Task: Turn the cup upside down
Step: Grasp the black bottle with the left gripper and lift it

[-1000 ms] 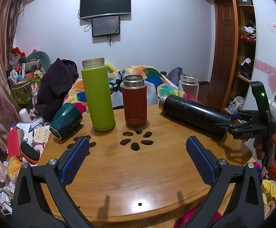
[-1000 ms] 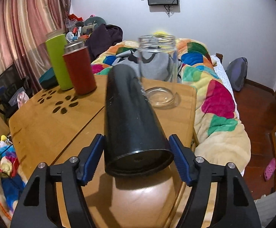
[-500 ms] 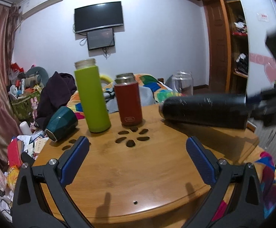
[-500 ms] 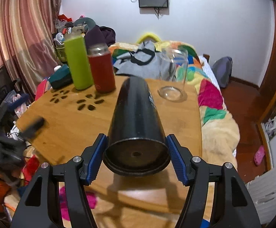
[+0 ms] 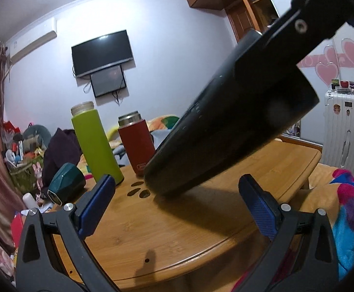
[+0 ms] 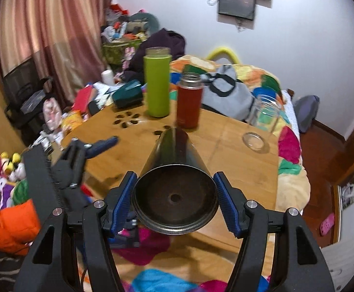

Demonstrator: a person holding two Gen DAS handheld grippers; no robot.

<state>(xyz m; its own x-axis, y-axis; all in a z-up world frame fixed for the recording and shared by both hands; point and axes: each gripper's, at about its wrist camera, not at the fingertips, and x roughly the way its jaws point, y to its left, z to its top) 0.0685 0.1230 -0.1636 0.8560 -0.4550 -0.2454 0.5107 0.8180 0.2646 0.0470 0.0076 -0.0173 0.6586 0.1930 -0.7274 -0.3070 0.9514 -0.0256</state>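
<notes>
My right gripper [image 6: 174,202] is shut on the base end of a tall black cup [image 6: 174,170] and holds it tilted, mouth pointing down toward the wooden table [image 6: 225,141]. In the left wrist view the black cup [image 5: 225,126] slants down from the upper right, its mouth just above the table [image 5: 177,231]. My left gripper [image 5: 177,202] is open and empty, low over the table's near edge, just in front of the cup's mouth. The left gripper also shows in the right wrist view [image 6: 99,146].
A green bottle [image 5: 95,143] and a red flask [image 5: 136,141] stand upright at the back. A dark teal cup [image 5: 65,186] lies on its side at the left. A clear glass jar [image 6: 262,121] stands at the table's right edge.
My right gripper has lifted the black cup off the table and swung it from lying flat to tilted mouth-down. The left gripper has moved closer and lower.
</notes>
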